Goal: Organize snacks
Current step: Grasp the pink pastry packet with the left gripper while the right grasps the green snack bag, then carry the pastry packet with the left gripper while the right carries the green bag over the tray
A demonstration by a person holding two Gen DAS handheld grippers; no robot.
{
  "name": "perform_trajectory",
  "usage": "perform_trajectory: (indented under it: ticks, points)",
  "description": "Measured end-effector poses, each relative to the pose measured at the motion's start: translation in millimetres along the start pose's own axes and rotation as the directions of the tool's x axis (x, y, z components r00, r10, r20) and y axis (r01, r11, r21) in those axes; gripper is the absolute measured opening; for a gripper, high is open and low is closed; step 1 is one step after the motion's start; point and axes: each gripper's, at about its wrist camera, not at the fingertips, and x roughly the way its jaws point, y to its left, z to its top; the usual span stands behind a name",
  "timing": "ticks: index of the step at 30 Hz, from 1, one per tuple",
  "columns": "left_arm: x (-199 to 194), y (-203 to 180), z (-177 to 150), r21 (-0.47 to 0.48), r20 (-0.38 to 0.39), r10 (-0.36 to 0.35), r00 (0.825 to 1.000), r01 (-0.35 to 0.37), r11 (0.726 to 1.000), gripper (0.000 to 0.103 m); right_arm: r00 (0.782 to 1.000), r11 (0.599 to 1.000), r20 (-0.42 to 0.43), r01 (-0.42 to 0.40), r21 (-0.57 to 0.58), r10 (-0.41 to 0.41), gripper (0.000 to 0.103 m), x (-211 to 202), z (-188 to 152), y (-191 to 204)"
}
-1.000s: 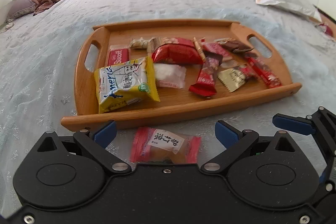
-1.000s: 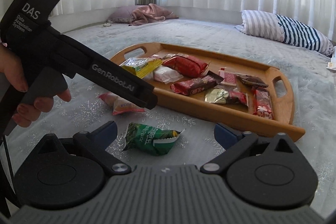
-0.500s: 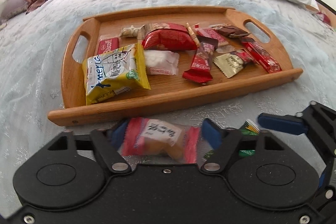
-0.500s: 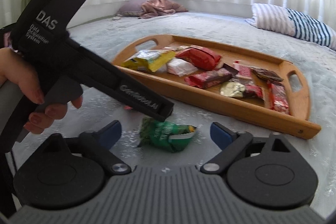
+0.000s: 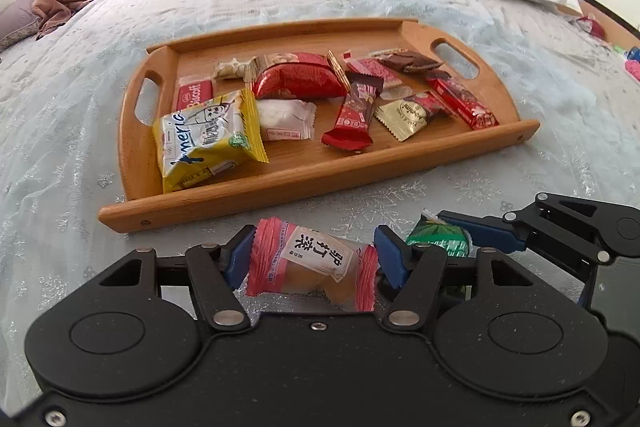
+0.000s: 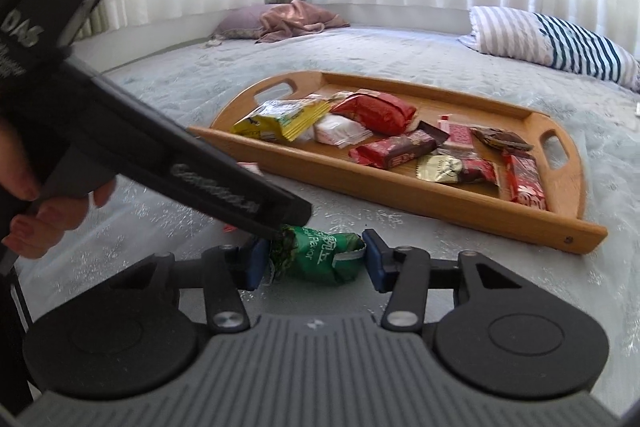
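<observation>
In the left wrist view, your left gripper (image 5: 312,259) sits at lower centre, its jaws closing on the pink-wrapped pastry (image 5: 312,263), which lies on the bedspread (image 5: 80,211) just in front of the wooden tray (image 5: 132,131). Both blue pads already touch the crimped wrapper ends, a sensible hold, since gripping the ends spares the soft cake inside.

At the lower right edge of that view your right gripper (image 5: 460,239) reaches in. The right wrist view shows it at lower centre, jaws closing around the green snack packet (image 6: 320,259), also on the bedspread beside the tray's near rim (image 6: 400,191). The left pad presses the crumpled end; the right pad meets the other tip.

The tray, centre to right, already holds the other snacks, so these two strays likely go there next.
</observation>
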Motion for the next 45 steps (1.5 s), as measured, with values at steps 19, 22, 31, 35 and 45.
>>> perform_trajectory:
  ticks: [19,22,31,35,45]
  points:
    - [-31.5,-0.8,9.7,-0.040,0.063,-0.039,0.997,0.041,0.998,0.060,0.994,0.989,0.055,0.092,0.118,-0.099,0.053,-12.5,18.8,-34.1]
    - [-35.2,-0.7,11.1,-0.053,0.069,-0.049,0.996,0.052,0.997,0.052,0.992,0.988,0.066,0.099,0.118,-0.108,0.053,-15.1,21.1,-36.3]
    - [-44.9,0.5,14.5,-0.061,0.130,-0.021,0.991,0.030,0.998,0.049,0.986,0.981,0.094,0.125,0.152,-0.140,0.053,-21.3,28.8,-46.7]
    - [-48.1,3.5,17.3,-0.065,0.168,-0.012,0.986,0.023,0.998,0.049,0.984,0.979,0.101,0.132,0.157,-0.149,0.053,-21.6,32.2,-50.2]
    - [-23.5,29.0,52.9,-0.158,0.190,0.022,0.982,0.008,0.987,0.049,0.978,0.974,0.107,0.164,0.155,-0.181,0.053,0.4,60.7,-70.1]
